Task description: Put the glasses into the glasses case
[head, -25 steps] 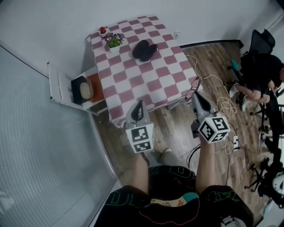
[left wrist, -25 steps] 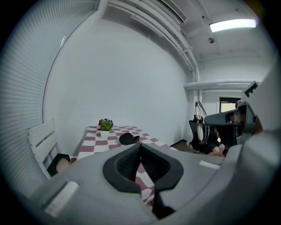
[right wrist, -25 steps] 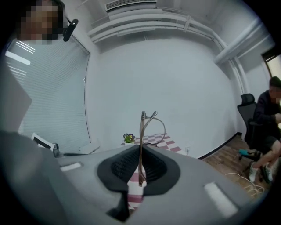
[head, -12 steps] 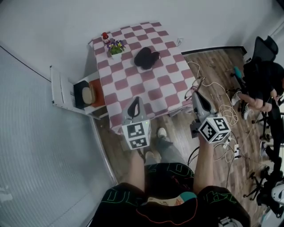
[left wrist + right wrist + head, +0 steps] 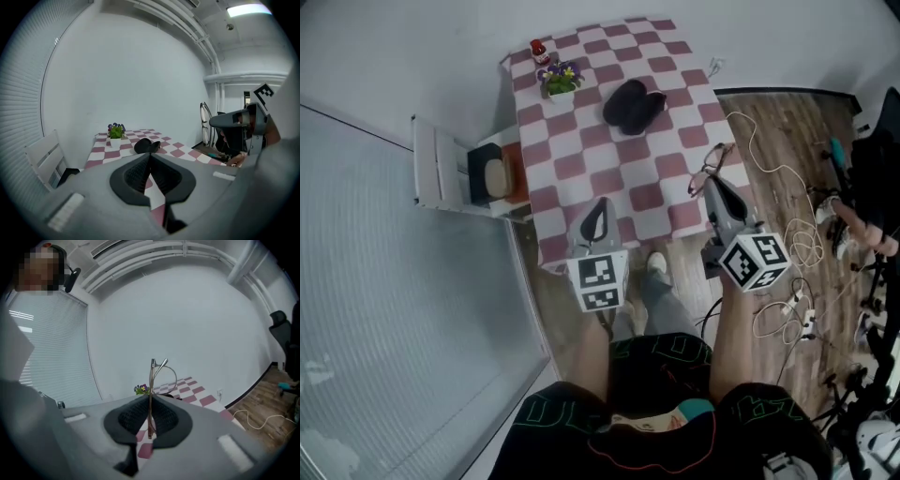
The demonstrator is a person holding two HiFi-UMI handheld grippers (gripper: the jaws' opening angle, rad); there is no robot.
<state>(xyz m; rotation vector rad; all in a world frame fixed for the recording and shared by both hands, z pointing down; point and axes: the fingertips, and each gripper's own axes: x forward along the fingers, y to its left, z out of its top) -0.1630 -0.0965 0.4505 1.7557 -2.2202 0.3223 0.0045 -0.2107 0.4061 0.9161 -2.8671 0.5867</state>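
Right gripper [image 5: 713, 184], fingers clamped on the glasses [image 5: 710, 167], well apart from the glasses case [image 5: 633, 105] on the table [image 5: 581, 169]. Left gripper [image 5: 600, 210]: fingers closed, empty. Risk: the thin-edge grip lets the frame pivot or slip.

right tongs [image 5: 150, 397] — clamped on glasses [image 5: 151, 376] | frame upright | checkered table [image 5: 193, 391] beyond, flowers [image 5: 140, 389]
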